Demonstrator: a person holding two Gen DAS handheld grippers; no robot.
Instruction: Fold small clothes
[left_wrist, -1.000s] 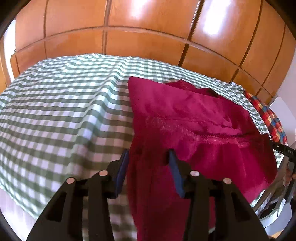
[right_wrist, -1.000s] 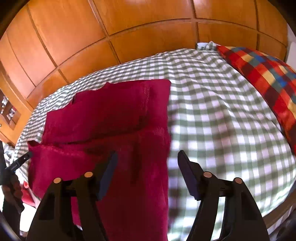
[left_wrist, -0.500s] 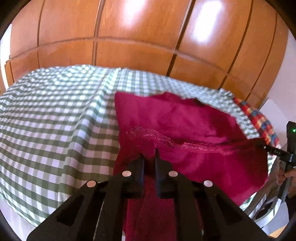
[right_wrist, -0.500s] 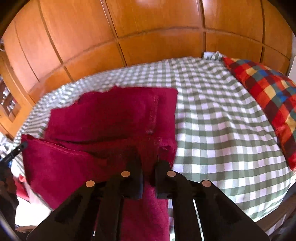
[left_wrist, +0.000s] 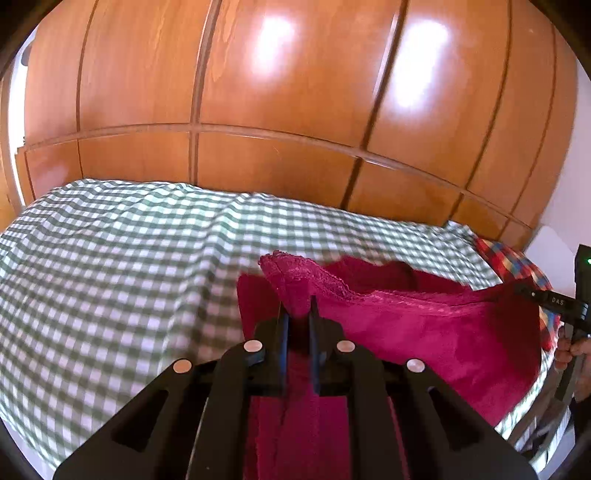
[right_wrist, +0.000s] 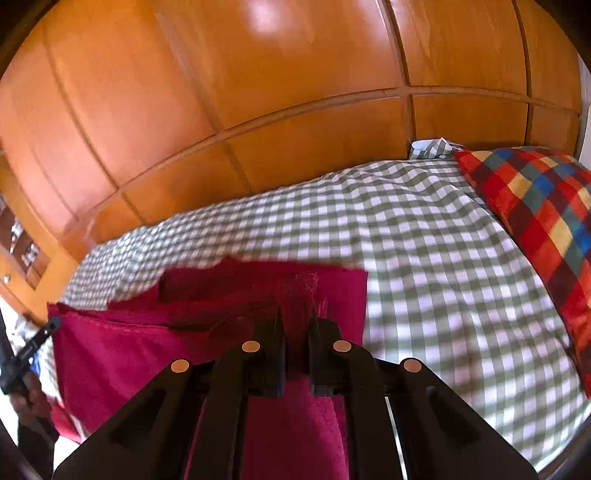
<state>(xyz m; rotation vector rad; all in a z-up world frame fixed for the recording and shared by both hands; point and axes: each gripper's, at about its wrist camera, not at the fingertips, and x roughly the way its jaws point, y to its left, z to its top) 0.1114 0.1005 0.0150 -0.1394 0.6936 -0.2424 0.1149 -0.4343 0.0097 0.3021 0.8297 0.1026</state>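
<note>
Nearest the lenses, we see each hand-held gripper closed on cloth. The left hand-held gripper (left_wrist: 297, 308) has its jaws drawn in to a narrow gap, pinching the near left corner of the crimson garment (left_wrist: 424, 332). The right hand-held gripper (right_wrist: 295, 317) is closed to a similar gap on the garment's near right corner (right_wrist: 207, 332). Between the two, the gripped hem is raised and stretched, and the cloth below it sags toward the near edge of the bed.

We judge the step in hand to be the first lengthwise fold, with the near edge lifted and the far part lying flat. The next move calls for both corners to travel forward together, level and taut, then to come down on the far edge before the jaws let go.

Beyond the garment spreads the green-checked bedcover (left_wrist: 110, 277), rumpled in low ridges. A multicoloured checked pillow (right_wrist: 535, 221) lies to the right, well apart from the garment, and a folded scrap of checked cloth (right_wrist: 432, 147) sits by the pillow's far corner. Nothing on the bed blocks the fold. Farthest stands the panelled wooden wardrobe (left_wrist: 295, 110), close behind the bed.
</note>
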